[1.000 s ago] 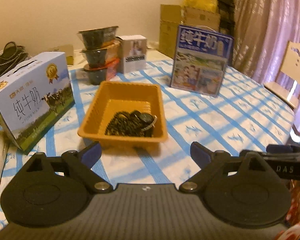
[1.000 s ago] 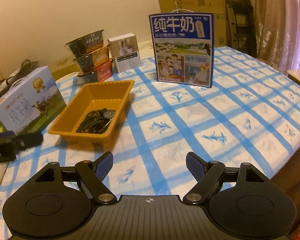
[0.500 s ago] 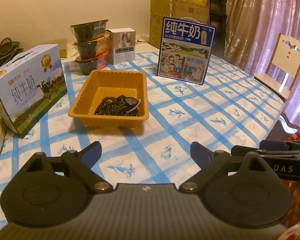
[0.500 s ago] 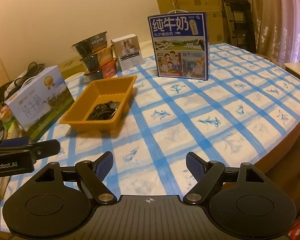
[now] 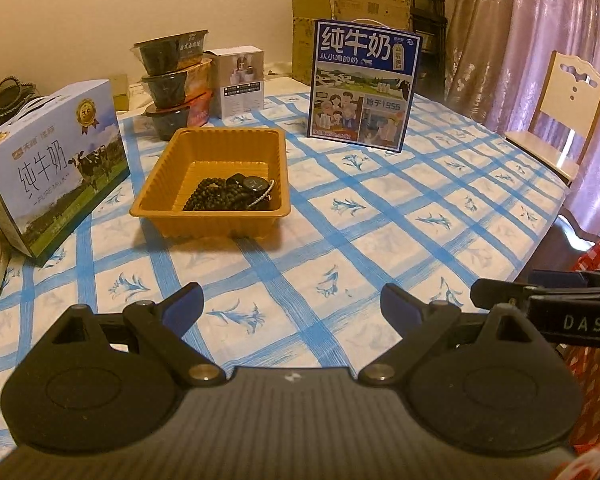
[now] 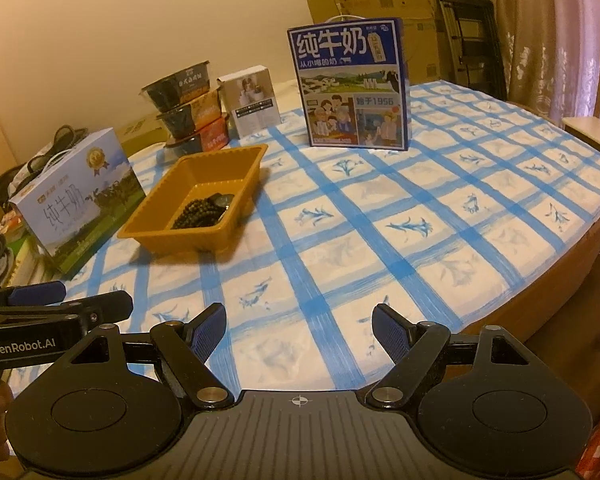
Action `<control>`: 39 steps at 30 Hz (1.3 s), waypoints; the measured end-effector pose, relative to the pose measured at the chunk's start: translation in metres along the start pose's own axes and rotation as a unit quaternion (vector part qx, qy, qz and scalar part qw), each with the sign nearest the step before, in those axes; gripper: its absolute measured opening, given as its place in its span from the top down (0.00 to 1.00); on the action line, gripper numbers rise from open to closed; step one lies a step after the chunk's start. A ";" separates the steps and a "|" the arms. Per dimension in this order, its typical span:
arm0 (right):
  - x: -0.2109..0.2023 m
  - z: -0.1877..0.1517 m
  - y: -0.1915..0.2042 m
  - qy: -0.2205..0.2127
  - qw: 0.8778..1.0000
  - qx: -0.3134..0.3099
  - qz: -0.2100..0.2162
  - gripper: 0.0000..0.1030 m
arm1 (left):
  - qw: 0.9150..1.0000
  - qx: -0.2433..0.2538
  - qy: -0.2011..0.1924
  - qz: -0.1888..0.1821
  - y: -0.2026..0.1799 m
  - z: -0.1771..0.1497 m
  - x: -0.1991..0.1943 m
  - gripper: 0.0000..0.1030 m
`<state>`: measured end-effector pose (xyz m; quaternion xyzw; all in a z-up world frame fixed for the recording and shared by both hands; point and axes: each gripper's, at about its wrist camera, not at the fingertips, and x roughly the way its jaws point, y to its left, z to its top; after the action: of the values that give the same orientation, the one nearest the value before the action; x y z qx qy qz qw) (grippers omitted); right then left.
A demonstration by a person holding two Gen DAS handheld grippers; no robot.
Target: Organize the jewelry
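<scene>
Jewelry (image 5: 230, 196) lies all together in the near right corner of an orange tray (image 5: 168, 178): dark bead strings in a heap, a black watch on top of them, and a thin silver chain at the side. The tray stands on the desk (image 5: 380, 232), which has a white cloth with blue squares. A pale milk carton box (image 5: 56, 160) stands just beside the tray on the left, and a blue milk box (image 5: 364, 84) stands upright behind it to the right. Three stacked dark bowls (image 5: 172, 80) and a small white box (image 5: 242, 80) are behind the tray.

Both tongs are near the front edge of the desk, well apart from the tray. The left tongs (image 5: 291, 306) are released with nothing between the fingers. The right tongs (image 6: 299, 330) are released and empty too.
</scene>
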<state>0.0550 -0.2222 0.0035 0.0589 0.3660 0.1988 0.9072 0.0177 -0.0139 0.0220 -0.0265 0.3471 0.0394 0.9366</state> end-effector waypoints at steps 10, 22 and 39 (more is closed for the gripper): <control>0.000 0.000 -0.003 -0.001 1.000 0.003 -0.004 0.23 | 1.000 0.004 0.000 -0.004 -0.005 0.001 0.003 0.08; -0.001 0.004 -0.006 -0.004 1.000 0.004 -0.006 0.23 | 1.000 0.005 0.001 -0.007 -0.007 0.003 0.005 0.08; 0.000 0.005 -0.006 -0.004 1.000 0.003 -0.007 0.23 | 1.000 0.004 0.001 -0.007 -0.008 0.004 0.006 0.08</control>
<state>0.0605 -0.2270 0.0061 0.0601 0.3638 0.1912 0.9096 0.0252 -0.0208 0.0211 -0.0248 0.3476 0.0318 0.9368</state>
